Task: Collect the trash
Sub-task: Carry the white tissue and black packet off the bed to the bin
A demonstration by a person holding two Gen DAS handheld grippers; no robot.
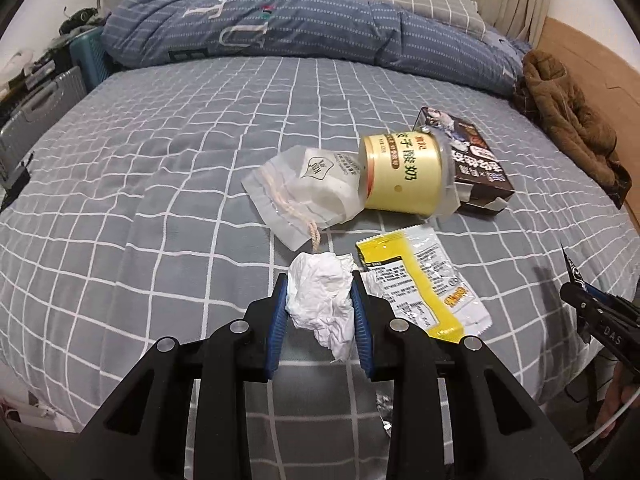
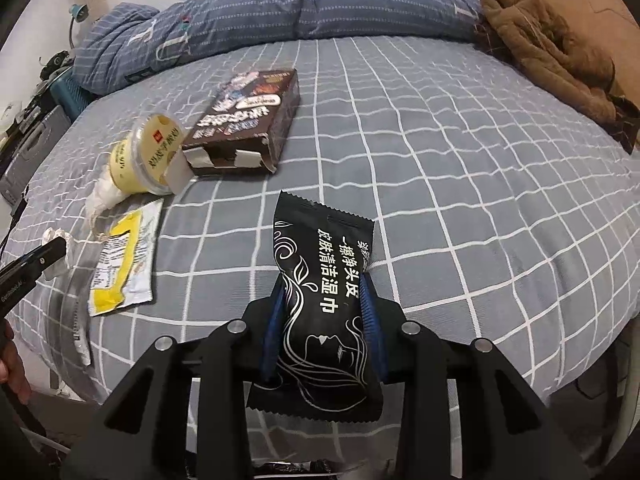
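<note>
My left gripper [image 1: 320, 284] is shut on a crumpled white tissue [image 1: 320, 300], held just above the grey checked bed sheet [image 1: 160, 160]. My right gripper [image 2: 324, 280] is shut on a black wet-wipe packet [image 2: 320, 300] with white lettering. On the bed lie a yellow and white sachet [image 1: 424, 284], a yellow yoghurt cup [image 1: 404, 172] on its side, a clear plastic bag [image 1: 304, 192] with a string, and a torn dark brown box [image 1: 468, 156]. The sachet [image 2: 124, 256], cup [image 2: 148, 156] and box [image 2: 248, 116] also show in the right wrist view.
A rolled blue quilt [image 1: 300, 28] lies across the far side of the bed. A brown garment [image 1: 568, 116] lies at the right by a wooden headboard. Grey cases and clutter [image 1: 36, 104] stand left of the bed. A clear plastic rim [image 2: 68, 320] shows at lower left.
</note>
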